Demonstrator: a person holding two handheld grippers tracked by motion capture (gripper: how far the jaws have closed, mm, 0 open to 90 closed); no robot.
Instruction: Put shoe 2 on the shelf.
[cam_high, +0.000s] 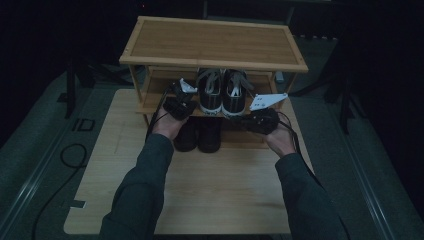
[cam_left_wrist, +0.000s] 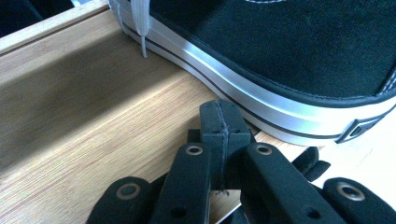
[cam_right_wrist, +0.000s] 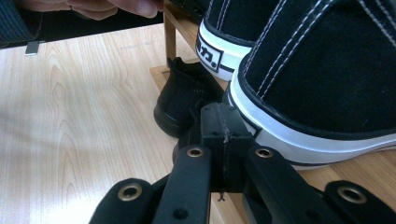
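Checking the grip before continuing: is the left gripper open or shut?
Shut: the left gripper has its jaws pressed together, empty, beside the sneaker.

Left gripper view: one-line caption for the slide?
Shut jaws of the left gripper rest empty beside a black sneaker's white sole on the wooden shelf.

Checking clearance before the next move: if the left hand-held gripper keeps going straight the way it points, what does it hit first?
Most likely the white rubber sidewall of the black sneaker on the rack's middle shelf. The left hand-held gripper has its jaws shut, tips close to that sole; the exact gap is hard to judge.
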